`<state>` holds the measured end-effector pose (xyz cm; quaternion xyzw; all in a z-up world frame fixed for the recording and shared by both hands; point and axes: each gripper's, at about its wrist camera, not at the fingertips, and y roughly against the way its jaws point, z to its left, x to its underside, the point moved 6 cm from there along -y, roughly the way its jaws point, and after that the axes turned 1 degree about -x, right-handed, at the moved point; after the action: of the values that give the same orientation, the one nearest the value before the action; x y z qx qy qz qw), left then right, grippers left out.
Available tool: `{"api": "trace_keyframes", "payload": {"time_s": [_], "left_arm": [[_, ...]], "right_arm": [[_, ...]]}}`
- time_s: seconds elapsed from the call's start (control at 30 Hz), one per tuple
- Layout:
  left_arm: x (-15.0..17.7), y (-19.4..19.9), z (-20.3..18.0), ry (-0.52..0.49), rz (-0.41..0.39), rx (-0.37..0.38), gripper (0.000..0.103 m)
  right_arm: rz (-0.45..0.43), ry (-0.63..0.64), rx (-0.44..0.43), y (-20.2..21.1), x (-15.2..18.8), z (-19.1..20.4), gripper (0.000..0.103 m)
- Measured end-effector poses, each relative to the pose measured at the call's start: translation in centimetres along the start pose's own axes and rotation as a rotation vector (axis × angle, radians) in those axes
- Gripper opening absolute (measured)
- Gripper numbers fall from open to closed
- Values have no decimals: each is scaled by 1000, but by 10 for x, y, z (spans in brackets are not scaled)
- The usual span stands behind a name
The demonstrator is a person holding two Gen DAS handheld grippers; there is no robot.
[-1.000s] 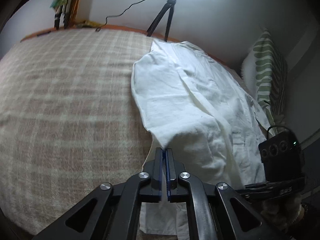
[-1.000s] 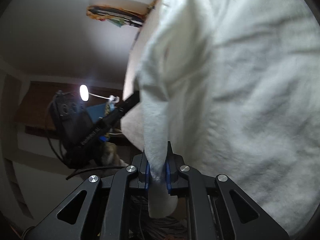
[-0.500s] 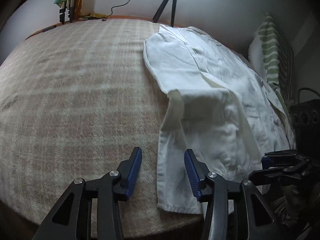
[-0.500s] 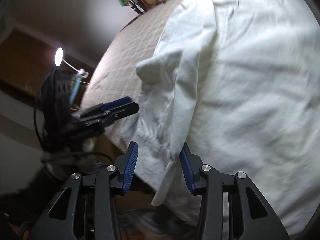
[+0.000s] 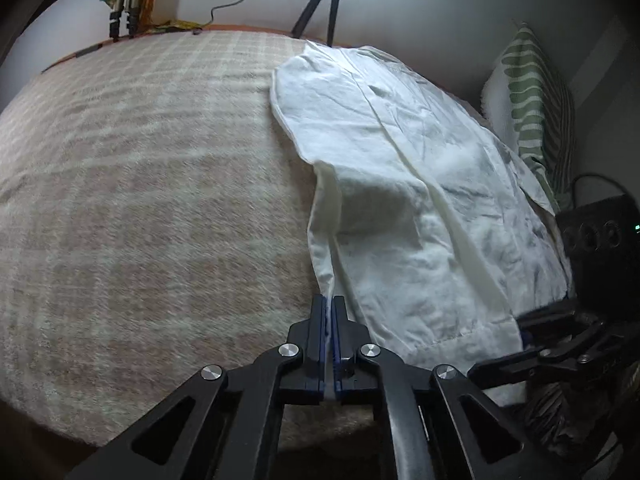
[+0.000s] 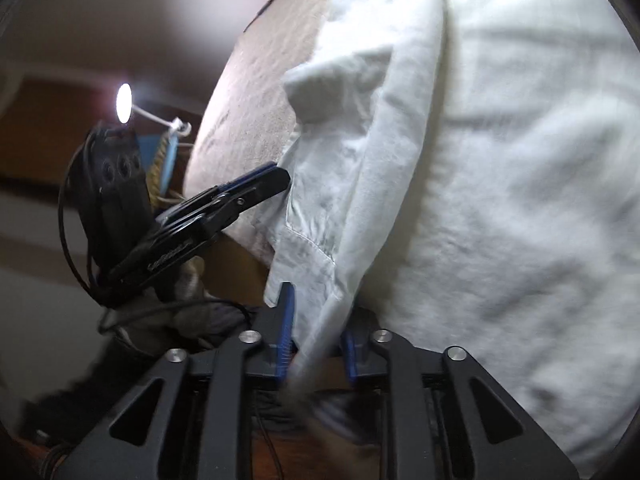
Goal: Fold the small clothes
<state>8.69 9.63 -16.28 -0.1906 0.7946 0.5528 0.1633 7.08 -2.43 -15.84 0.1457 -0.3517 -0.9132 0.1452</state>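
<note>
A white garment (image 5: 400, 168) lies spread on a checked beige blanket (image 5: 140, 200), one part folded over itself. My left gripper (image 5: 329, 304) is shut on the garment's near left edge at the bed's front. In the right wrist view the garment (image 6: 500, 160) fills the frame. My right gripper (image 6: 316, 320) stands open around the garment's hanging corner, cloth between the blue pads (image 6: 286, 332). The left gripper (image 6: 256, 184) shows there, and the right gripper (image 5: 532, 324) shows in the left wrist view at the garment's near right edge.
A tripod (image 5: 324, 4) with a ring light stands behind the bed. A green striped pillow (image 5: 532, 96) leans at the far right. A black camera box (image 5: 600, 248) rides on the right gripper. The bed's front edge is just below the grippers.
Both grippers let go half a second ago. The left one has shut again on the garment's near left edge. The right one has moved in around the hanging corner, jaws still apart.
</note>
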Motion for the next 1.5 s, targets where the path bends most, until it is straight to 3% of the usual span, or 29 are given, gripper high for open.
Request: {"api": "trace_keyframes", "payload": {"time_s": [0.1, 0.33, 0.37, 0.43, 0.53, 0.6, 0.7, 0.83, 1.07, 1.33, 1.5], "left_arm": [[0, 9, -5, 39, -21, 67, 0], [-1, 32, -14, 93, -121, 87, 0], [0, 29, -11, 127, -114, 105, 3], [5, 22, -5, 196, -84, 133, 35], [14, 16, 3, 245, -77, 125, 39], [21, 16, 4, 244, -95, 120, 36], [26, 14, 3, 233, -86, 116, 0], [28, 21, 2, 235, -106, 143, 1], [20, 42, -23, 129, -164, 167, 0], [20, 49, -40, 69, -176, 182, 0], [20, 47, -42, 64, -169, 190, 0]], "right_arm": [[-70, 115, 147, 22, -8, 11, 42], [-265, 194, 253, 74, -62, 25, 44], [-275, 204, 265, 77, -71, 26, 44], [-287, 228, 278, 77, -94, 35, 44], [-280, 281, 304, 70, -131, 40, 51], [-274, 300, 309, 79, -143, 35, 55], [-234, 278, 292, 71, -166, 30, 55], [-178, 207, 286, 42, -202, 24, 55], [-77, 199, 409, -11, -251, 17, 55], [57, 266, 686, -64, -278, 8, 55], [67, 329, 775, -74, -279, 8, 52]]}}
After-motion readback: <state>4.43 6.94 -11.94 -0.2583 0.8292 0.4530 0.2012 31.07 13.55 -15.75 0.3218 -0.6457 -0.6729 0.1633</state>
